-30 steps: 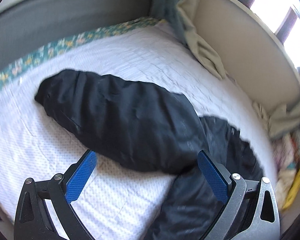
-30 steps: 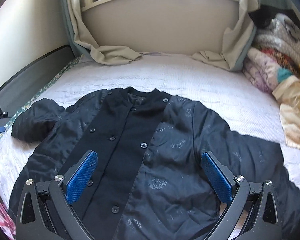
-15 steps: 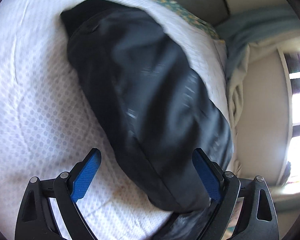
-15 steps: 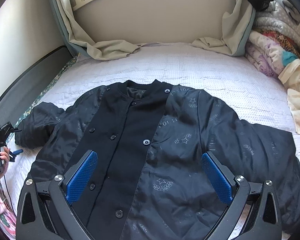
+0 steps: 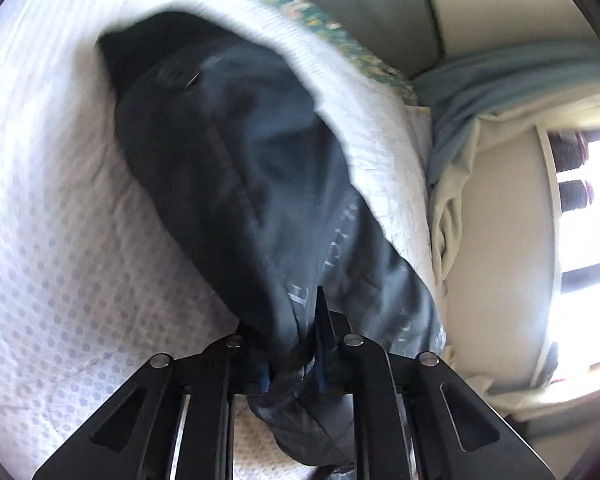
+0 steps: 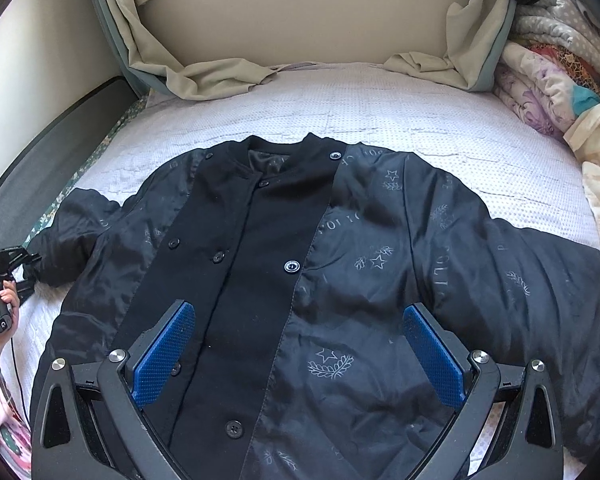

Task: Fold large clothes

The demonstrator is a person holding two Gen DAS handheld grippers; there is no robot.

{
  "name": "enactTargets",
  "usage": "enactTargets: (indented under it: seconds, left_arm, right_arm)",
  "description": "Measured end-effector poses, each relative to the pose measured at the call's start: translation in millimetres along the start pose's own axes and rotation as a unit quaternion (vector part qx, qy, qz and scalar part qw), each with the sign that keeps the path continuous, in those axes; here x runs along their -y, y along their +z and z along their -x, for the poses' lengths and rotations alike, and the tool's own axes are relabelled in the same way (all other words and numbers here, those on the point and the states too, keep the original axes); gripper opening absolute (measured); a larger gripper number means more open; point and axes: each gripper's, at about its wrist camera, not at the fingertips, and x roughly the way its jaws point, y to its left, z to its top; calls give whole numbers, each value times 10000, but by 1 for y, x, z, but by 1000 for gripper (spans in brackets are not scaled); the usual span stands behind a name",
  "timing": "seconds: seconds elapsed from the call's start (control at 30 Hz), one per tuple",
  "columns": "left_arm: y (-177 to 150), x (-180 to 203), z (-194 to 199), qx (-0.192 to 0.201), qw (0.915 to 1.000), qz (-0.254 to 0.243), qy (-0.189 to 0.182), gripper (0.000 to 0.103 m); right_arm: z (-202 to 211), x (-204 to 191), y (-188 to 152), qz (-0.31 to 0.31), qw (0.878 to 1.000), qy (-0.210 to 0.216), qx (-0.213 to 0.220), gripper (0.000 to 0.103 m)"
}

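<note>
A black satin jacket (image 6: 340, 272) with buttons and pale star prints lies front-up on the white bedspread (image 6: 380, 108), collar toward the window wall, both sleeves spread out. In the left wrist view my left gripper (image 5: 290, 364) is shut on the jacket's left sleeve (image 5: 252, 168), pinching the fabric between its jaws. The same gripper shows in the right wrist view (image 6: 8, 264) at the sleeve's end, at the far left. My right gripper (image 6: 300, 352) is open and empty, hovering above the jacket's lower front.
Beige curtains (image 6: 204, 76) pool on the bed at the window wall. A pile of folded patterned blankets (image 6: 556, 88) lies along the bed's right side. A dark bed frame (image 6: 60, 120) and floral mattress edge (image 5: 324, 28) run along the left.
My left gripper moved in over the sleeve and closed on it. My right gripper rose and drew back a little, staying open over the jacket.
</note>
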Motion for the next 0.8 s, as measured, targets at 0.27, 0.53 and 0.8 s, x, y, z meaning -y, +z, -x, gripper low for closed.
enactTargets:
  seconds: [0.27,0.53,0.8]
  left_arm:
    - [-31,79,43,700,9864,-1488,33,13]
    - [-134,197,67,840,9371,-3388,54,13]
    - [-284,267,25,176,8753,-4829,-186,13]
  right_arm:
    - [7,5,6,-155,9999,-34,53,103]
    - [22,17,17,-449,9986,-131,251,103]
    - [28,19,18,-482,9981,-217,326,103]
